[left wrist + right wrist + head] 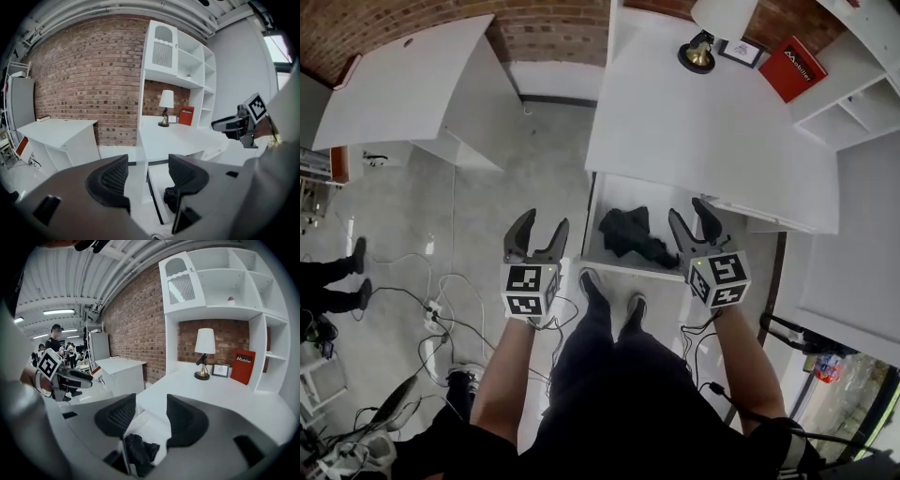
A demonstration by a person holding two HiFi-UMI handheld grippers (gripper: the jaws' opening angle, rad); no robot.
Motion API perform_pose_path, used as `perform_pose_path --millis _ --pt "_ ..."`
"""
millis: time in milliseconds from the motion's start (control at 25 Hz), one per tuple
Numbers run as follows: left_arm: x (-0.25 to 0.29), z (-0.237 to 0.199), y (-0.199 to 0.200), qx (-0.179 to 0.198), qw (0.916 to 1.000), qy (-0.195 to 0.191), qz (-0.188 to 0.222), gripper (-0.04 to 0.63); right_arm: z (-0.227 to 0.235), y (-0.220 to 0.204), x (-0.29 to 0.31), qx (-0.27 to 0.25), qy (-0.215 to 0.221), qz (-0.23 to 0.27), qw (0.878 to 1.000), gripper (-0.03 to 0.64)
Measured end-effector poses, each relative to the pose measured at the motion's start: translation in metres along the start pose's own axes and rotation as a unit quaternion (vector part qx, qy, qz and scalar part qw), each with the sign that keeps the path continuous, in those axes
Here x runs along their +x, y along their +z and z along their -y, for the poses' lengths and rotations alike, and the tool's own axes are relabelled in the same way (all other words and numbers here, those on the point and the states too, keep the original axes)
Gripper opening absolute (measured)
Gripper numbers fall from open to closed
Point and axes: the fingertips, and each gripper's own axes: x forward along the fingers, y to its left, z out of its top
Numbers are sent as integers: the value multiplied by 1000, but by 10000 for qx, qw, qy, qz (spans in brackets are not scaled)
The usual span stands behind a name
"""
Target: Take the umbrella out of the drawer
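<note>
A smaller white desk (403,89) stands far left, with bare grey floor (534,159) between it and the main desk (675,122) and loose cables (441,314) nearer the person's feet. The left tool (542,223) hangs over that floor just outside the drawer's left wall, jaws well apart and empty. The drawer (590,220) is pulled out under the desk edge. The black folded umbrella (628,234) lies in it, towards the front. The right tool (688,212) hovers at the drawer's right side, beside the umbrella, jaws spread and gripping nothing. A lamp (701,47) and a red sign (792,67) sit at the back of the desk by a brick wall (553,28).
</note>
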Motion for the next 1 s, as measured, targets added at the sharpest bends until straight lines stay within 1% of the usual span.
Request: perform_pose_path --millis 80,200,280,400,560,680,800,880,1000 --pt "10 -1 -8 42 9998 -152 -126 250 1 -13 11 26 -65 -200 9998 204" --pt "23 -3 -23 227 9987 -329 -321 250 0 -30 28 5 -72 -452 9990 204" --pt "32 -7 -36 283 9976 -396 -496 250 -4 -47 37 -23 47 -686 9976 204" --pt "45 -7 -55 297 9958 -430 -748 250 -6 -90 54 74 390 -1174 9923 199" --pt "61 -10 -76 399 9931 -361 -1041 250 -6 -150 77 267 750 -1794 9806 202" --pt "68 -7 -91 276 9911 -303 -1267 250 -9 -182 90 212 1076 -2143 9706 213" --pt "76 2 -106 142 9878 -381 -1502 250 -16 -205 102 209 1443 -2350 9610 227" --pt "81 5 -112 109 9862 -427 -1599 250 -22 -220 110 108 1633 -2518 9539 232" --pt "87 2 -115 11 9855 -352 -1658 250 -31 -248 122 -218 1931 -2814 9397 249"
